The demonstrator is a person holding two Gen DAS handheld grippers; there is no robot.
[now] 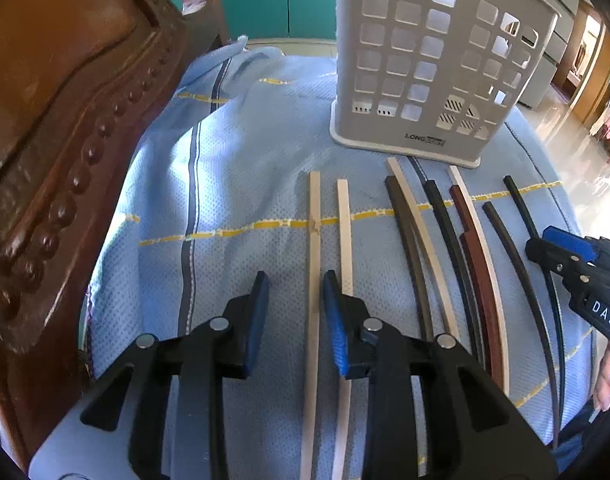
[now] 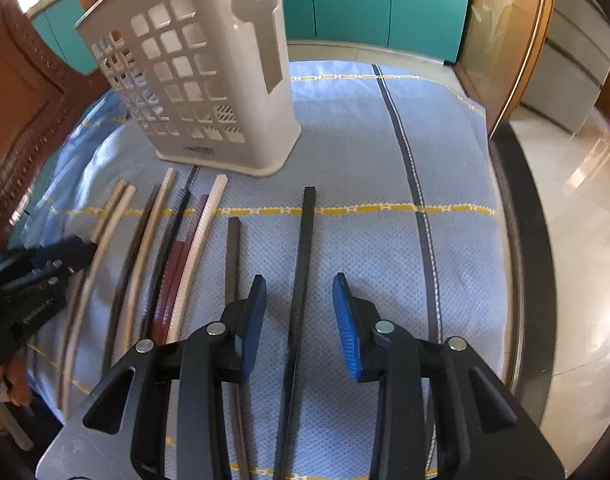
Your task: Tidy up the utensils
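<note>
Several chopsticks lie in a row on a blue cloth in front of a grey perforated utensil holder, which also shows in the right wrist view. My left gripper is open above the leftmost cream chopstick, with a second cream chopstick under its right finger. My right gripper is open over the rightmost black chopstick, and it also shows at the right edge of the left wrist view. Dark, cream and red-brown chopsticks lie between.
A carved wooden headboard or chair back rises close on the left. Teal cabinet doors stand behind the table. The table's dark edge and a shiny floor lie to the right.
</note>
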